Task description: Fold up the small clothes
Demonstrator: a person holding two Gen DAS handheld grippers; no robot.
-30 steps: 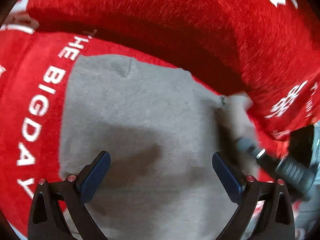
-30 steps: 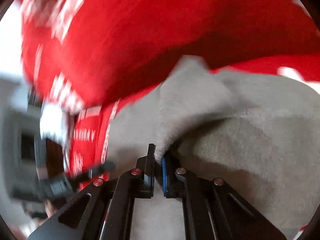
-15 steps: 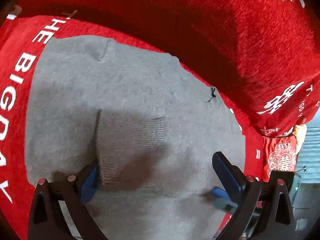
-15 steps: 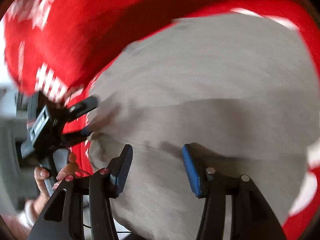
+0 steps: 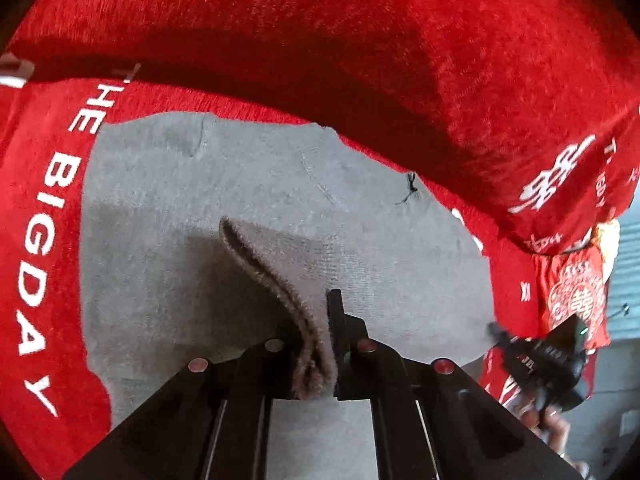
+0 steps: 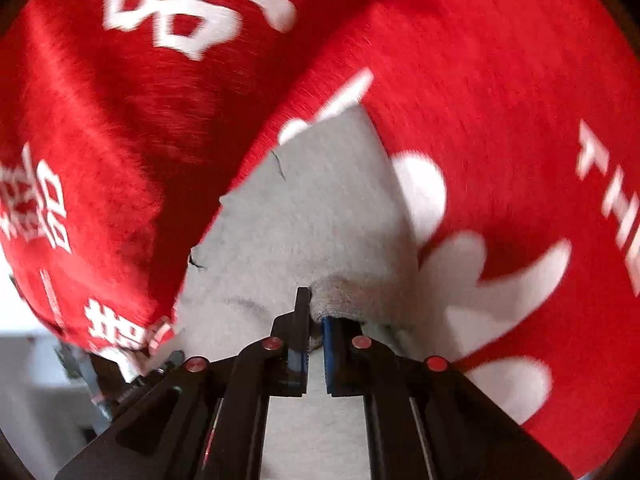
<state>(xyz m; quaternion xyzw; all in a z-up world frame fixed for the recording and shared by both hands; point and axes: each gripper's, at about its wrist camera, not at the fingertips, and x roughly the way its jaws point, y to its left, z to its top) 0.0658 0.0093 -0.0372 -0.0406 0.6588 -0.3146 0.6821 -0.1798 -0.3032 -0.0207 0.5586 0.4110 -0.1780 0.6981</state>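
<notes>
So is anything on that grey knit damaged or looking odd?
A dark loose thread sticks out at the grey garment's far edge, against the red cloth; the right wrist view shows two. Otherwise nothing stands out.

Your left gripper (image 5: 320, 344), which stands wide over the flat grey garment (image 5: 168, 240) a second ago, has just been closing and now pinches a raised ribbed fold of it between its jaws. Your right gripper (image 6: 316, 344) lets go half a second ago, then has just been closing again; it now clamps another edge of the garment, beside the red cloth (image 6: 500, 80). In the left view it sits further right and lower.
</notes>
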